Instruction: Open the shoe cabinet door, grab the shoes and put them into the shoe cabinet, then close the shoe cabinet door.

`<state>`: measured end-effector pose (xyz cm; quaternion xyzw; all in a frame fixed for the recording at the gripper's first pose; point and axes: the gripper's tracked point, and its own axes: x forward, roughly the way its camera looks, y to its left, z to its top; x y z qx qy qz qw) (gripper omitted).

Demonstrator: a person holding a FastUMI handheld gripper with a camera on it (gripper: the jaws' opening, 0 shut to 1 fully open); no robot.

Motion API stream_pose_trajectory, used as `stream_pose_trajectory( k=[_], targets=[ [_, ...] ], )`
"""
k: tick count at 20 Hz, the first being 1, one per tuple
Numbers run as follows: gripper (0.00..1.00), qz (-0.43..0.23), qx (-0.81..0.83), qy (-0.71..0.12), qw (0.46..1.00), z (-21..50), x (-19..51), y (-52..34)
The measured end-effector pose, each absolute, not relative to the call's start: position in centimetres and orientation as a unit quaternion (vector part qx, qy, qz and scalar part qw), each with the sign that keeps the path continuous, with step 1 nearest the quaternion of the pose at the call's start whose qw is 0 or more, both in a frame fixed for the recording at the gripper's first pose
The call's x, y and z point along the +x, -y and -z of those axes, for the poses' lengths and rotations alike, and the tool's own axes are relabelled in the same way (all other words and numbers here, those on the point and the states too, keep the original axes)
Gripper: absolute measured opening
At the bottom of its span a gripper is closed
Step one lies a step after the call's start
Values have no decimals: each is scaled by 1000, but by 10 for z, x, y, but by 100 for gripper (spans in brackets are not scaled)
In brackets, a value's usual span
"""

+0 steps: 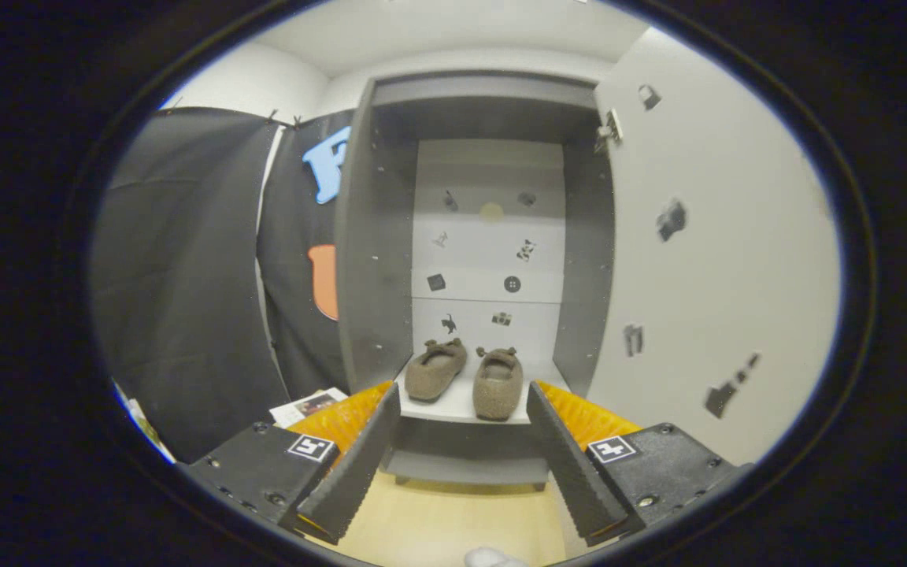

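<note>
Two fingers of the claw (pixel 461 409) stand spread wide apart with nothing between them, aimed at the open shoe cabinet (pixel 375 236). Beyond the fingertips, both brown shoes (pixel 465 376) sit side by side on the cabinet's bottom shelf (pixel 453 405). To the right, the cabinet door (pixel 705 236) is swung fully open.

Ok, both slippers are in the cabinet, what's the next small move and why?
Probably swing the open gripper toward the cabinet door, to start pushing it shut. Both slippers already sit side by side on the bottom shelf, beyond the empty fingers, and the door stands wide open.
</note>
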<state>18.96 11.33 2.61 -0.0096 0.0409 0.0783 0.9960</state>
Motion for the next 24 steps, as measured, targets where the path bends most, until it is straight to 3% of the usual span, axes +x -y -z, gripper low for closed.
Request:
stream_pose_trajectory(
  k=[5,11,19,24],
  targets=[
    [100,-87,3,-58,994,-8,87,-80],
    [100,-24,12,-65,998,6,18,16],
    [100,47,46,-59,996,-12,27,165],
    [100,25,31,-56,998,-23,74,202]
  ],
)
